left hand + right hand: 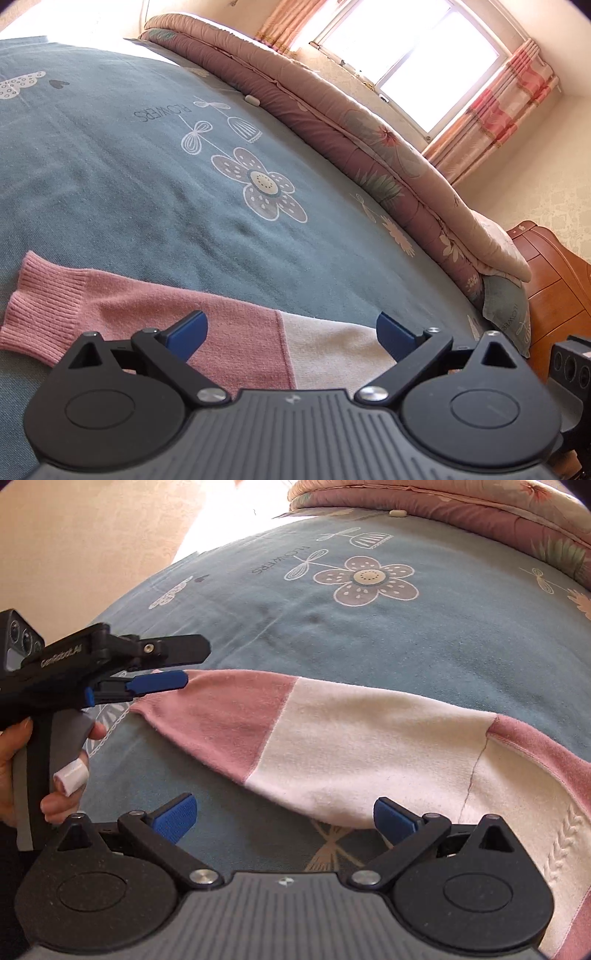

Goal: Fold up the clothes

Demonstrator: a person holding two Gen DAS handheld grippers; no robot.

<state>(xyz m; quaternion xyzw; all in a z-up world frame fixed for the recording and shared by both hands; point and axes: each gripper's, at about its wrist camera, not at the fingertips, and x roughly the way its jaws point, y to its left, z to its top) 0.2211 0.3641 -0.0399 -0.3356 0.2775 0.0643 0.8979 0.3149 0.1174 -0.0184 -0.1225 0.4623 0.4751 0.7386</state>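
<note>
Bedsheet (110, 177) carries pink-and-white sweater sleeve (332, 746) laid out flat; left gripper (291, 332) and right gripper (284, 816) both spread, likely sleeve fold-in, needing a cuff (40, 306) pinch.

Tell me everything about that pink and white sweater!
The sweater looks soft and knitted, with pink and cream-white blocks. Its long sleeve lies stretched out flat on the blue flowery bedsheet and ends in a ribbed pink cuff. A raised braided pattern runs down the white body. The open left gripper hovers over the sleeve; neither gripper holds it.
</note>
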